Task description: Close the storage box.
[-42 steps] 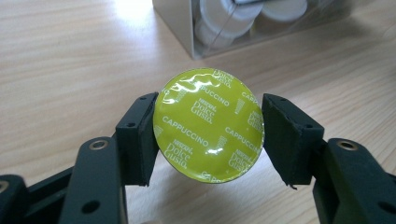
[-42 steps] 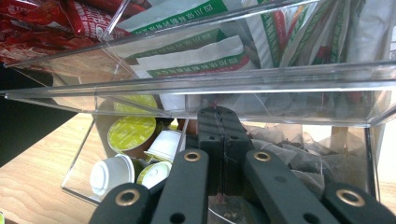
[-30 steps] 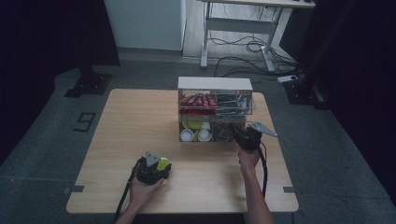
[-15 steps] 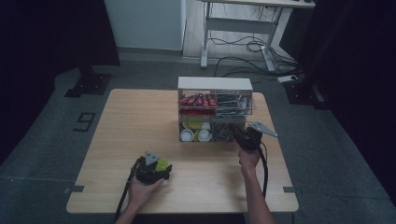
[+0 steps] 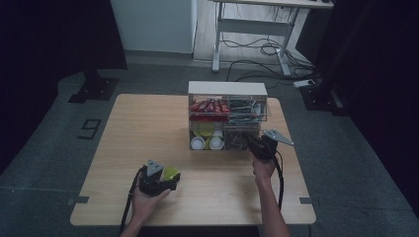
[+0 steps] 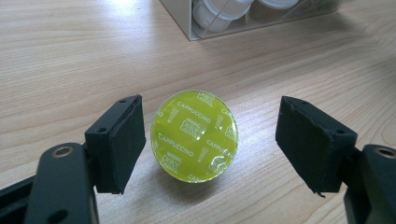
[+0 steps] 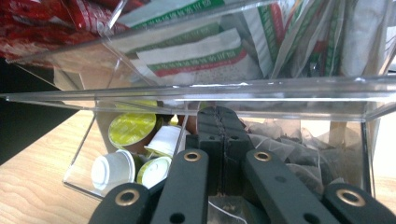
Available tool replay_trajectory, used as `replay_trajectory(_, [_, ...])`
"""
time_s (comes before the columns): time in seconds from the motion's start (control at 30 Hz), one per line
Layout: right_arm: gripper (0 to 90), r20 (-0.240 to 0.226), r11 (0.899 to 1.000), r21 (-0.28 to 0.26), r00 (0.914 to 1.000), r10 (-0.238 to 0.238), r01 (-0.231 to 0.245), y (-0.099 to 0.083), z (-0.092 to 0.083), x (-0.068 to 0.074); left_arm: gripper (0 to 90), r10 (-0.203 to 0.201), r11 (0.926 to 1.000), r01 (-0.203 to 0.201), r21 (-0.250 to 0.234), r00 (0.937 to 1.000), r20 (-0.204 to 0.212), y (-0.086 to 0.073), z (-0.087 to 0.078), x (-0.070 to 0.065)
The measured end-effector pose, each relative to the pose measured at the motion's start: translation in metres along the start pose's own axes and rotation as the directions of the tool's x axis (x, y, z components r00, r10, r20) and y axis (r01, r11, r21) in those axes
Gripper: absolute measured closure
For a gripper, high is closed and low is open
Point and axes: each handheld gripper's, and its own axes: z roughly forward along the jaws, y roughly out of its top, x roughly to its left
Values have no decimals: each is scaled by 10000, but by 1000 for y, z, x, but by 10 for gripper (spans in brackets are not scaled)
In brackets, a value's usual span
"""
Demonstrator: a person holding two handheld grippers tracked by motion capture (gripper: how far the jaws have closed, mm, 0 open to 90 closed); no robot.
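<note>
Low in the high view, left of centre, the left gripper point(image 5: 165, 181) rests in the person's hand at the near edge of the table point(image 5: 123, 143), and its jaws have just been opening: in the left gripper view they stand spread on either side of a green cappuccino capsule point(image 6: 195, 135), neither pad touching it. The capsule lies on its side on the wood with its foil lid facing the camera, so it looks set down and let go rather than about to be lifted. Farther up and right of centre, the right gripper point(image 5: 256, 143) sits at the front of the clear organizer point(image 5: 227, 90); its jaws are pressed together, with nothing visibly held, reaching into the lower right compartment among the tea bags point(image 7: 299, 154), probably steadying the box. More capsules point(image 7: 133, 128) fill the neighbouring lower compartment, where this one likely came from.
</note>
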Motion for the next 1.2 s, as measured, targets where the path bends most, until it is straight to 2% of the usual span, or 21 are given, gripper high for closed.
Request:
replay_trajectory(0.6, [887,154,9990,432,9998,-158,151,-11,0,3,259,47,9997,-48,233,10000,20,-3,-1,2])
replay_trajectory(0.93, [886,109,9990,410,9998,-185,180,-12,-4,6,261,159,9989,-163,443,9998,98,-5,0,1])
replay_trajectory(1.2, [886,143,9982,533,9995,-277,269,-16,-7,10,261,129,9990,-134,422,9998,116,-4,-2,3])
